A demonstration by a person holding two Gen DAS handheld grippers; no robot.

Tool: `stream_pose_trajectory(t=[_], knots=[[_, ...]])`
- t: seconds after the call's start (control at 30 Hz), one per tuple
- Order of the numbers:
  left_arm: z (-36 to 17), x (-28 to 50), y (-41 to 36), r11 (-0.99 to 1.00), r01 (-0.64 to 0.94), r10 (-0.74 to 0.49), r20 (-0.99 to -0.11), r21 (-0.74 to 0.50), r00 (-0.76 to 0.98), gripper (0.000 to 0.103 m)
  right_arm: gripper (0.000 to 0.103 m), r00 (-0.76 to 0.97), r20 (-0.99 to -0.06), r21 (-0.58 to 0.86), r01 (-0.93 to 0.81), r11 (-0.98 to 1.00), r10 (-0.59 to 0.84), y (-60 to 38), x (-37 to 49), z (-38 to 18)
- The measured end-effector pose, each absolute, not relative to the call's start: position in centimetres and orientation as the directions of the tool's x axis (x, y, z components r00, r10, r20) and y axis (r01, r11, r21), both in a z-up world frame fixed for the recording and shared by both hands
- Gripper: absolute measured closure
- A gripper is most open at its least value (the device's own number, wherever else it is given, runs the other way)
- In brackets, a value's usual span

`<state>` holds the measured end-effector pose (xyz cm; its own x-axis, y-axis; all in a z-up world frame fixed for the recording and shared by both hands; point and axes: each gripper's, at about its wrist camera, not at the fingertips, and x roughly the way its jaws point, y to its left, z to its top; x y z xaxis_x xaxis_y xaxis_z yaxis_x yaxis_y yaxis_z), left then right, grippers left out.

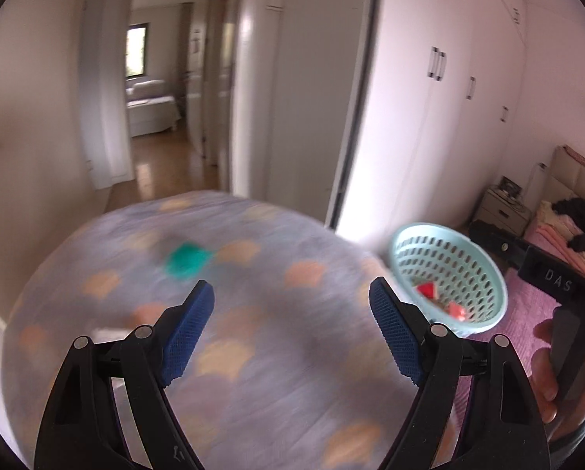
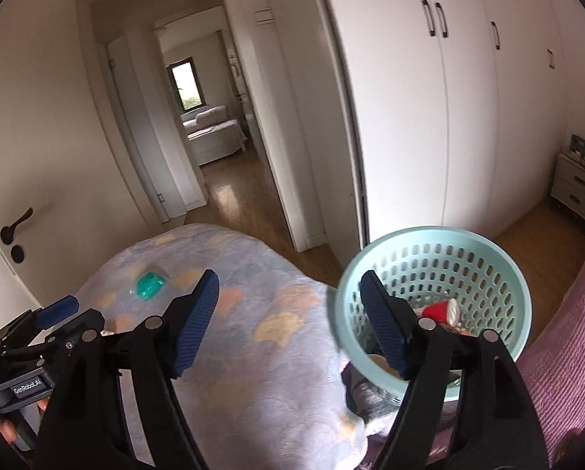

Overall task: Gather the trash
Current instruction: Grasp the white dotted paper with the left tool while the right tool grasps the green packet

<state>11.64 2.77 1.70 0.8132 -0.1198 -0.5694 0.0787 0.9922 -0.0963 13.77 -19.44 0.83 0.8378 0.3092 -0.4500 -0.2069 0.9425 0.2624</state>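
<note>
my left tool (image 1: 291, 297) gapes empty, the right tool (image 2: 288, 293) too. the green wrapper (image 1: 185, 259) lies ahead on the bed (image 1: 277, 372), left of the basket (image 2: 433, 237), nearer my left.

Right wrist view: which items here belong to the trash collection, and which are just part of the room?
Belongs to the job:
- green wrapper on the patterned quilt
- mint basket
- red cup lying inside it
- left gripper and right gripper, both open and empty

Just lying about:
- white wardrobe
- nightstand
- pink bedspread
</note>
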Motion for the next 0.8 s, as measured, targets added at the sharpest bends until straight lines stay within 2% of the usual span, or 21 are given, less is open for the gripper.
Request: stream_pose_trajectory(t=[0.17,0.33,0.43,0.6,0.7,0.8], knots=[[-0.4,8.2,9.0,0.993,-0.086,0.021,-0.613,-0.077,0.789,0.023,0.031,0.805,-0.448,0.247,-0.306,0.919,0.388,-13.7,13.8,-1.6],[-3.4,7.4,14.6,0.973,-0.190,0.047,-0.686,-0.134,0.726,0.024,0.031,0.760,-0.507,0.215,-0.346,0.913,0.407,-8.7,15.3,-5.6],[-4.8,7.7,15.8,0.969,-0.187,0.016,-0.714,-0.161,0.700,0.024,0.038,0.755,-0.538,0.148,-0.354,0.924,0.375,-7.0,15.6,-6.2],[-6.5,9.2,14.5,0.969,-0.163,-0.025,-0.733,-0.184,0.680,0.024,0.038,0.735,-0.558,0.165,-0.355,0.920,0.384,-7.2,16.1,-6.6],[-7.5,11.0,14.2,0.973,-0.173,-0.002,-0.756,-0.153,0.655,0.024,0.038,0.728,-0.565,0.184,-0.348,0.919,0.389,-7.4,16.5,-6.7],[-8.2,12.1,14.5,0.975,-0.202,0.061,-0.770,-0.089,0.635,0.031,0.038,0.724,-0.568,0.187,-0.349,0.918,0.391,-7.2,16.5,-6.8]])
